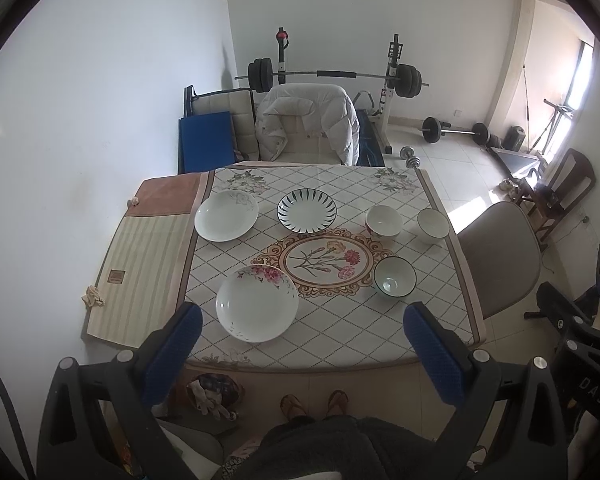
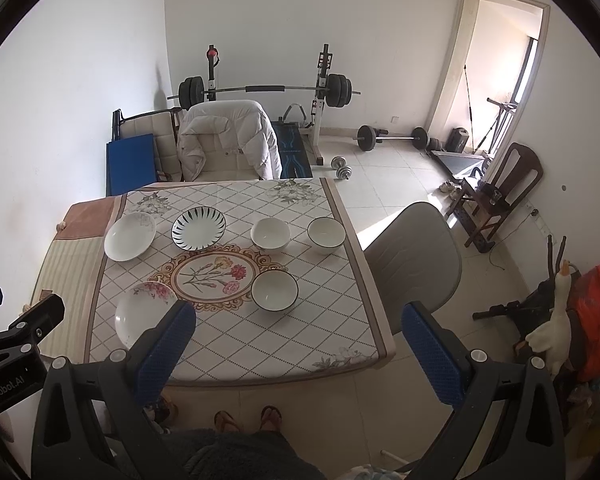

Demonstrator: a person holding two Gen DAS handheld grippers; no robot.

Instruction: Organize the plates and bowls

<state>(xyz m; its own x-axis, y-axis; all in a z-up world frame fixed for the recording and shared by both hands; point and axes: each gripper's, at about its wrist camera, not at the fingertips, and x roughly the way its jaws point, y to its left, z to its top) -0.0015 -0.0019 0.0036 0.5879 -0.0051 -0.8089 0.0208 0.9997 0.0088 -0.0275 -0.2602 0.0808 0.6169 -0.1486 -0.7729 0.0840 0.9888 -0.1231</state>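
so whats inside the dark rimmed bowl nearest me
Nothing solid shows inside the dark-rimmed bowl: the left wrist view shows a bare pale interior with a glossy reflection at the bottom, and the right wrist view shows it plain white too. The tablecloth beneath it is covered.

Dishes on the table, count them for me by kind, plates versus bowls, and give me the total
Plates: 3, the pink-flower plate, the plain white plate and the green-striped plate.
Bowls: 3, the dark-rimmed bowl and two white bowls.
Total: 6
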